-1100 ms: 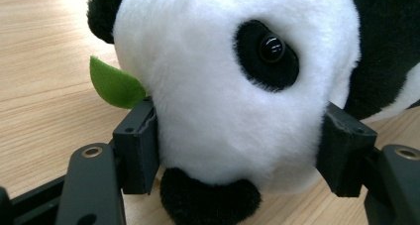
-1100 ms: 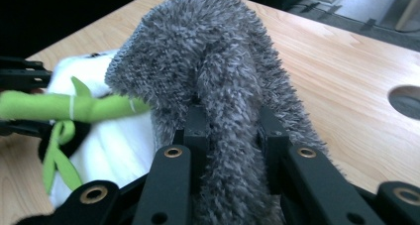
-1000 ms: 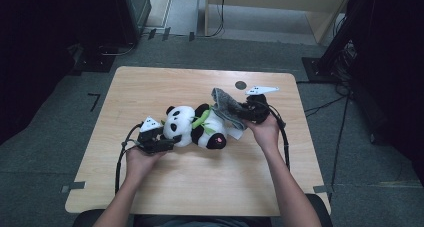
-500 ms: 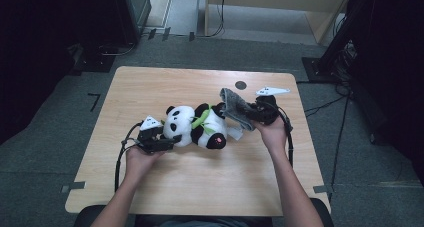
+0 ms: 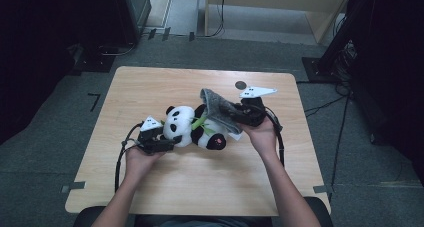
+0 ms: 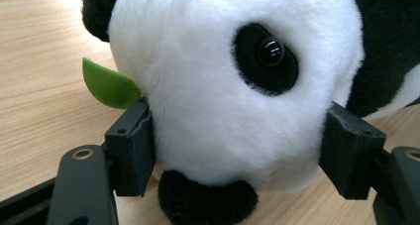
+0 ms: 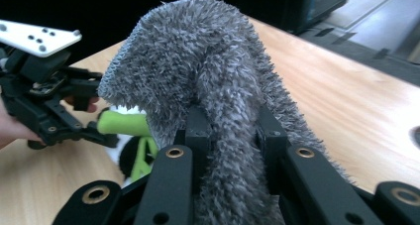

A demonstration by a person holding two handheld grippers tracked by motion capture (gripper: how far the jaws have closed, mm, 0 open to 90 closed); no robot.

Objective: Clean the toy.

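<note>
Item: panda (image 5: 192,129), bench centre. My left tongs (image 6: 242,158) clamp its head at 9 o'clock; right tongs (image 7: 230,136) pinch grey cloth (image 7: 208,81). I'd drape slowly, holding panda steady.

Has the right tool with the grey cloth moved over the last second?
Yes. The right tool, shut on the grey cloth, has shifted toward the table's far right, closer to the dark round spot.

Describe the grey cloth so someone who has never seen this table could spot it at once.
On the wooden table, find the plush panda lying near the middle. Just right of it, the right claw pinches a fuzzy grey cloth, lifted above the panda's body. It is the one shaggy, plain grey thing there.
</note>
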